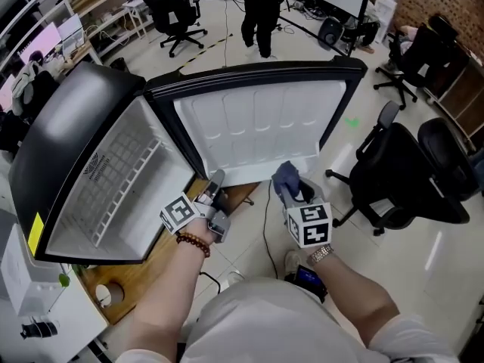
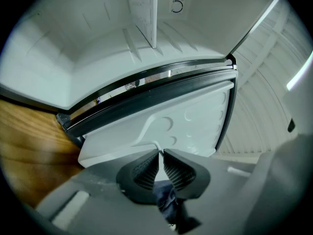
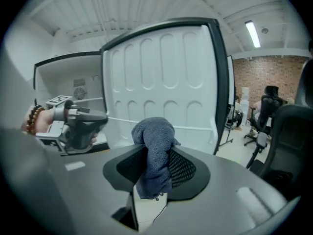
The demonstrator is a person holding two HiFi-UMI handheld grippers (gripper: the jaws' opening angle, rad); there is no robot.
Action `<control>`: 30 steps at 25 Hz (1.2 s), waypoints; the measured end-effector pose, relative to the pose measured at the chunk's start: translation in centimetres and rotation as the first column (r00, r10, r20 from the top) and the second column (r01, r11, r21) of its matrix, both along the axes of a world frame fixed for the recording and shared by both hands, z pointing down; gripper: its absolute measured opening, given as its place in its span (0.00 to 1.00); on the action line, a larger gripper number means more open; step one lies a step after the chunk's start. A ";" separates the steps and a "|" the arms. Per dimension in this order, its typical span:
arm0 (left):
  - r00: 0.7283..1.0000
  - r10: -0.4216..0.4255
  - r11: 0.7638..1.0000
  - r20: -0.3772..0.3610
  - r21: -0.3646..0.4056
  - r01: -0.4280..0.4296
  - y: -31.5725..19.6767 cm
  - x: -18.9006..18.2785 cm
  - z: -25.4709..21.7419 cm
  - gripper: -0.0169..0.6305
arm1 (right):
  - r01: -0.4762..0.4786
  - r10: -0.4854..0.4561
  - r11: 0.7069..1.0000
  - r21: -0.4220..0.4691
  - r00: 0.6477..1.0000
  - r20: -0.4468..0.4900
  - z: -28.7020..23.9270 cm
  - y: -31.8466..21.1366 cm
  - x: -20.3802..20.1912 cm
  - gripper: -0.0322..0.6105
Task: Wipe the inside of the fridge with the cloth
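Observation:
A small black fridge (image 1: 68, 119) lies open on a wooden table, its white inside (image 1: 128, 180) to the left. Its door (image 1: 257, 119) stands open with the white liner facing me. My left gripper (image 1: 215, 181) sits at the door's lower edge near the hinge. Its jaws are almost together on a thin white lip of the door (image 2: 157, 145). My right gripper (image 1: 291, 187) is shut on a bunched blue-grey cloth (image 3: 155, 136), which sticks up between the pads. It hangs just in front of the door liner (image 3: 161, 72), apart from it. The left gripper (image 3: 100, 117) shows beside it.
The wooden table (image 1: 155, 267) carries the fridge, and a wire shelf (image 1: 121, 180) sits inside. Black office chairs (image 1: 408, 172) stand close on the right. A person (image 1: 261, 13) stands at the back. A cable (image 1: 266, 225) runs over the floor below the door.

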State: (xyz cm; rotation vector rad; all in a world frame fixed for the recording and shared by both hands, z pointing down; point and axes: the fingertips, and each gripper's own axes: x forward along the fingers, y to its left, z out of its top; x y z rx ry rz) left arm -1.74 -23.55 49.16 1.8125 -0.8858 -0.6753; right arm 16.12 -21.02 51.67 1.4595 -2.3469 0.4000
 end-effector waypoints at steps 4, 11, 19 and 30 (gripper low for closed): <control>1.000 -0.010 1.000 0.029 -0.029 0.011 0.1 -0.4 0.9 0.08 | 0.167 -0.168 0.980 0.108 0.986 -0.005 -4.2 2.3 -5.5 0.25; 0.999 -0.011 0.999 0.034 -0.038 0.013 0.3 -0.4 1.0 0.08 | 0.287 -0.293 0.933 0.219 0.956 -0.008 -9.6 0.7 -11.8 0.25; 0.999 0.006 0.999 0.037 -0.039 -0.004 0.5 -0.4 1.1 0.08 | 0.346 -0.351 0.930 0.125 0.936 0.026 -7.9 -0.9 -15.9 0.25; 0.999 0.014 1.000 0.034 -0.028 -0.013 0.6 -0.3 1.1 0.08 | 0.341 -0.342 0.938 0.068 0.940 0.005 -4.8 -1.8 -15.6 0.25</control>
